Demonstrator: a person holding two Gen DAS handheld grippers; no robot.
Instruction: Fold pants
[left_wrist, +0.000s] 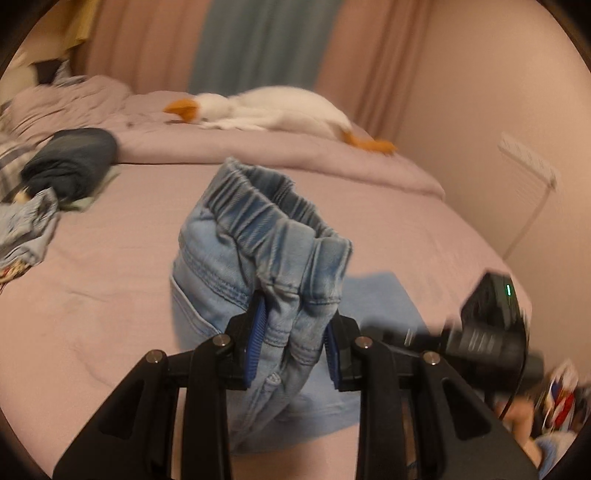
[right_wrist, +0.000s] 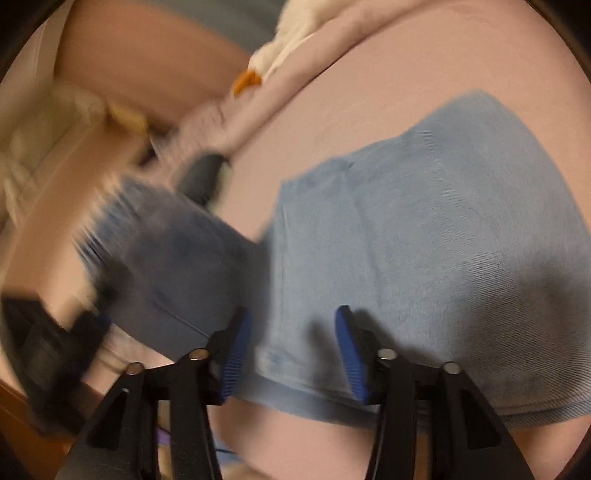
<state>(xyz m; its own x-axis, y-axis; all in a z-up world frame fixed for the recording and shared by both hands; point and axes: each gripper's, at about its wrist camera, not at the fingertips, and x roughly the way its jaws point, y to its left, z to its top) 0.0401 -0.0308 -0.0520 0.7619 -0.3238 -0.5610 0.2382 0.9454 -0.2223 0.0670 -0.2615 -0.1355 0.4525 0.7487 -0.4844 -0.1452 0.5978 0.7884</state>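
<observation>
A: Left gripper (left_wrist: 293, 345) fingers clamped on the pants (left_wrist: 258, 266) just under the waistband, which stands up past the tips, off the bed (left_wrist: 110, 295).

B: Right gripper (right_wrist: 291, 354)?

A: Fingers apart, holding nothing. Hem edge sits between them, legs flat on the bed running away ahead.

B: So the long axis?

A: From the lifted waistband down to the flat legs. Left holds the moving end; my guess is it carries the waistband over toward the right. Blurry, though.

B: Clutter?

A: Goose toy (left_wrist: 273, 110), clothes pile (left_wrist: 70, 162), both well apart.
</observation>
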